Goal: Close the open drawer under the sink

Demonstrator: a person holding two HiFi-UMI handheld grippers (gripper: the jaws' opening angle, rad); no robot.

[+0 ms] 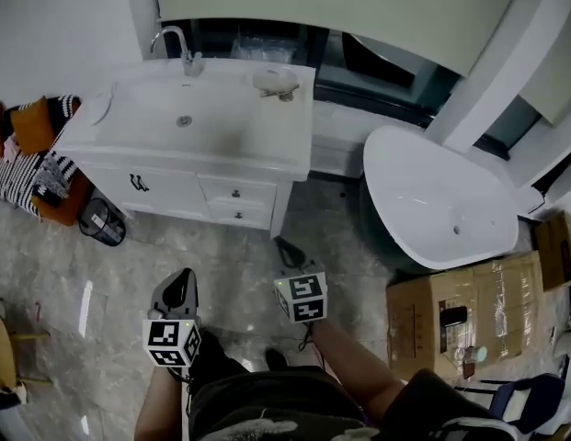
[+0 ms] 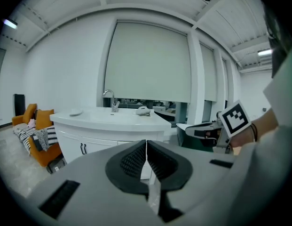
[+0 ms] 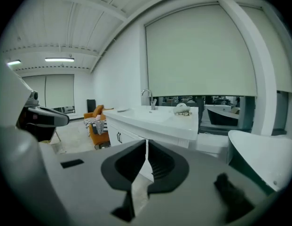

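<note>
Drawer fronts are mostly hidden in both gripper views, blocked by each gripper's own grey body; only the head view shows them whole. A dark flat object (image 1: 102, 222) on the floor (image 1: 129, 274) at the vanity's (image 1: 267, 131) left foot is too small to identify. The two drawers (image 1: 236, 202) are stacked at the vanity's right end, below the counter right of the basin (image 1: 179, 118). They are white with one small knob each, and both fronts look flush with the cabinet face. Left gripper (image 1: 180, 281) is clenched with nothing between the pads; right gripper (image 1: 284, 245) is likewise clenched on nothing. Both hang over bare floor, apart from the vanity. The bathtub (image 1: 437, 200) rim stands near, right of the drawers, leaving a narrow gap at the vanity corner, and a cardboard box (image 1: 451, 320) lies nearer right.
</note>
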